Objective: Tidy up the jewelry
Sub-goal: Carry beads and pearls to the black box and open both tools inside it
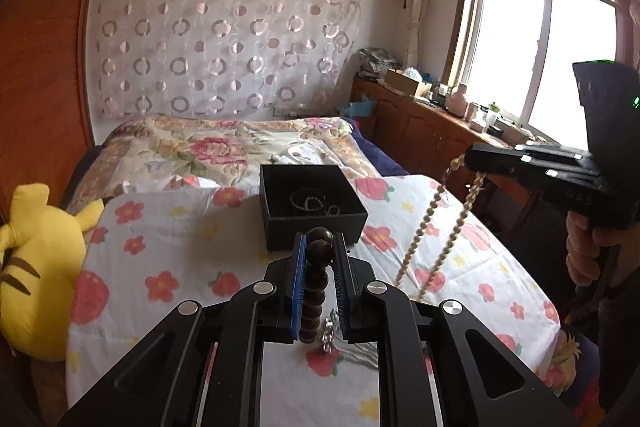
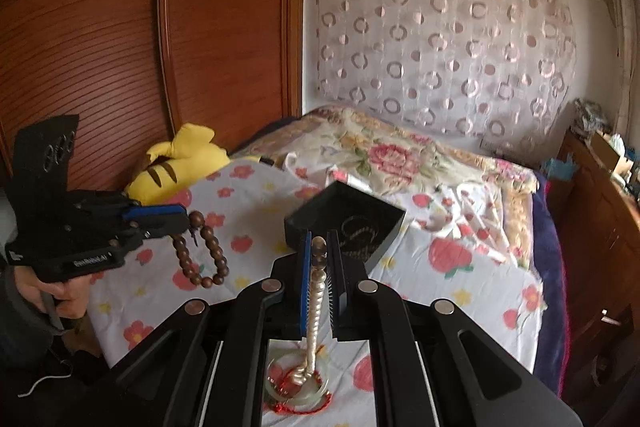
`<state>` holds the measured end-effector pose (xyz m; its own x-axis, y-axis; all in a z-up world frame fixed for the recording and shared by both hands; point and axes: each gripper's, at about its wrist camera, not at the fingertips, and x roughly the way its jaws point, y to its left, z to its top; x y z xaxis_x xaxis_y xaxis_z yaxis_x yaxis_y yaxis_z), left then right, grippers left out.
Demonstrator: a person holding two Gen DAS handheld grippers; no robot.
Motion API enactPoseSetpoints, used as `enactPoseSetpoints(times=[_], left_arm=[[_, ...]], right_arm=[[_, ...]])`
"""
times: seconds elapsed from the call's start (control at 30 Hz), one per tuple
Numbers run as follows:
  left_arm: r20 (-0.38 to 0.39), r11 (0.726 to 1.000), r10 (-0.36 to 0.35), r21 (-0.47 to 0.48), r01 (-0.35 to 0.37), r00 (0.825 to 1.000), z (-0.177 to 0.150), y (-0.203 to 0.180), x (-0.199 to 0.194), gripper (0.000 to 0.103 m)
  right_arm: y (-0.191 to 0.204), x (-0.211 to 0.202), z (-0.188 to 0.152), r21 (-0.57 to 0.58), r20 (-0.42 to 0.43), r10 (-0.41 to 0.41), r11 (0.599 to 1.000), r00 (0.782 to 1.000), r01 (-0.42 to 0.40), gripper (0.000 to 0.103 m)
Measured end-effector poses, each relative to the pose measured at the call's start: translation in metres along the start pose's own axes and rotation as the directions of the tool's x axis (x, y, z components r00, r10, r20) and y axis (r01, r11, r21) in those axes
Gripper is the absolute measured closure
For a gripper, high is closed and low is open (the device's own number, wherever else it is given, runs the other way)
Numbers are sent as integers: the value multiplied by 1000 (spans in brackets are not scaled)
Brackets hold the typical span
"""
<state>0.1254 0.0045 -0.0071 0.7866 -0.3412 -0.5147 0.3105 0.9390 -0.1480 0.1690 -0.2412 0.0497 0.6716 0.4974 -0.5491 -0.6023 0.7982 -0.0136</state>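
dark wooden bead bracelet (image 1: pixel 318 281) hangs pinched in the left claw (image 1: pixel 319 247) above the strawberry-print sheet (image 1: pixel 168 227). pale bead strand (image 2: pixel 316 307) dangles clamped in the right claw (image 2: pixel 319 251), over a jade bangle (image 2: pixel 298 385). farther on the bed, black box (image 1: pixel 312 209) holds a chain.

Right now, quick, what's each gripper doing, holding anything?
Left gripper: closed on the dark wooden bead bracelet.
Right gripper: closed on the pale bead necklace, which hangs down from its fingers.
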Motion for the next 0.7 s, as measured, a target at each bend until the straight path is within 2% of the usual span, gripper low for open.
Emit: enactPoseSetpoints(times=[0.33,0.7], left_arm=[[8,999,27,32,-27,1000,23,-5,13,91],[14,998,44,43,-45,999,46,-7,28,91]], right_arm=[[-5,-19,52,-39,79,-49,998,996,52,95],[-24,3,107,-54,111,-123,990,986,129,95]])
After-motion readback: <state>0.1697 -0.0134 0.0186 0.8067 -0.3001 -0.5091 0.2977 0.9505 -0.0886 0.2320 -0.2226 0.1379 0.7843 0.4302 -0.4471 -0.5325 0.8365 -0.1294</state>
